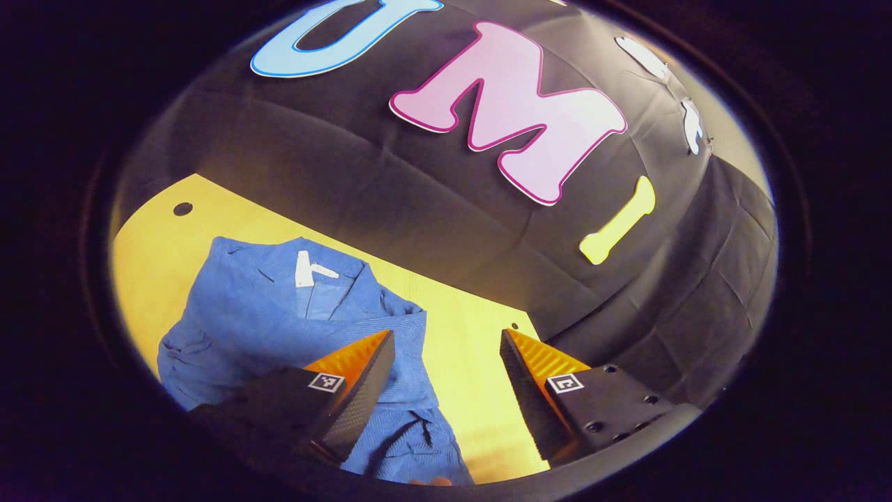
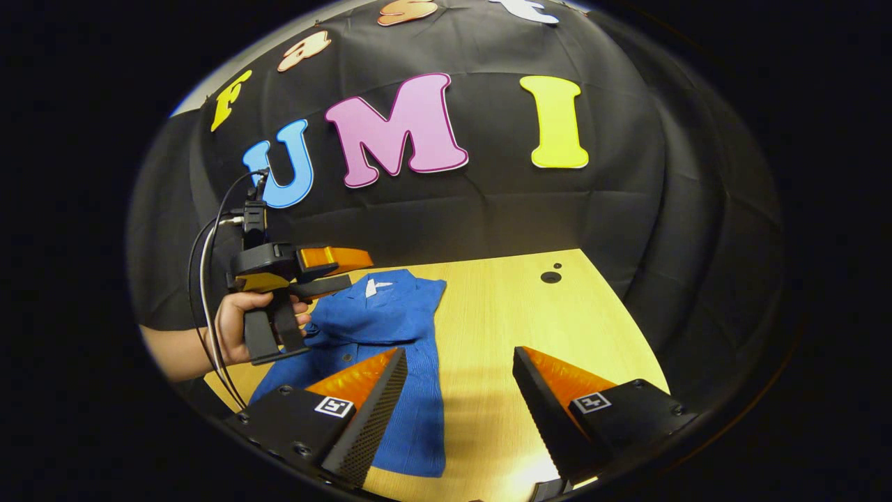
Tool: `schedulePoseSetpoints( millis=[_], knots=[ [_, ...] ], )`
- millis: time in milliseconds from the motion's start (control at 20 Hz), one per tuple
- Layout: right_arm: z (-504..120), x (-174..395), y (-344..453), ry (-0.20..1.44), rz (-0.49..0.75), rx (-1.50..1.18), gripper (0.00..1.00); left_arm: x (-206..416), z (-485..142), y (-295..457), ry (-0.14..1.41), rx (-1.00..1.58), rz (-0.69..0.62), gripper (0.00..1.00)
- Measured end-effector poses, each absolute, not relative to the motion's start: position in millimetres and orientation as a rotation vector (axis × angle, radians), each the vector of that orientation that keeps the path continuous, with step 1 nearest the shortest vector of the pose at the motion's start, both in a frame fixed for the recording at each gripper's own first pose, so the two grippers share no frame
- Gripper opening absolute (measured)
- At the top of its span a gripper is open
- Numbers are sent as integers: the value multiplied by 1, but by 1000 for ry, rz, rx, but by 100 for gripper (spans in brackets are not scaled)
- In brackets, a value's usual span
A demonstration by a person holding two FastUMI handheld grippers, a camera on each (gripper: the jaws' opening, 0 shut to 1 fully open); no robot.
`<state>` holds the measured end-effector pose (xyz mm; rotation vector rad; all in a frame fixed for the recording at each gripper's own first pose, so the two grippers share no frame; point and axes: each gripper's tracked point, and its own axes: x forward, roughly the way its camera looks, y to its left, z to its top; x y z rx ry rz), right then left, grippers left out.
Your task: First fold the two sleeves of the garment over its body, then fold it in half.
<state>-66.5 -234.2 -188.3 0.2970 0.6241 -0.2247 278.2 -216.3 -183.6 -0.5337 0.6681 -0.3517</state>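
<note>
Blue garment: flat on the yellow worktop, collar away from both tongs, lying ahead and to the left of each. Sleeves appear already folded over the body, giving a narrow oblong; halving fold judged still to do. Left tongs: released, nothing held, above the garment's right edge. Right tongs: released, nothing held, over its near edge.

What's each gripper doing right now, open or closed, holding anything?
Left gripper: open, holding nothing, above the blue collared cloth shirt.
Right gripper: open, holding nothing, over the light wooden table.
</note>
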Motion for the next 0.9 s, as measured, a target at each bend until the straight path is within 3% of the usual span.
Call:
schedulePoseSetpoints(
  millis=[200, 350, 500, 650, 900],
  knots=[
    [-210, -66, -214, 671, -196, 344, 98, 233, -185, -163, 658, -379, -271, 85],
    [-237, -76, -194, 744, -167, 350, 98, 161, -202, -101, 697, -255, -215, 84],
    [-270, -97, -167, 856, -142, 365, 98, 77, -236, -33, 819, -121, -147, 84],
    [-301, -121, -143, 976, -124, 385, 98, 8, -277, 0, 983, -150, -115, 85],
    [-344, -165, -111, 1182, -114, 399, 99, -52, -336, 34, 1205, -234, -23, 85]
  ],
)
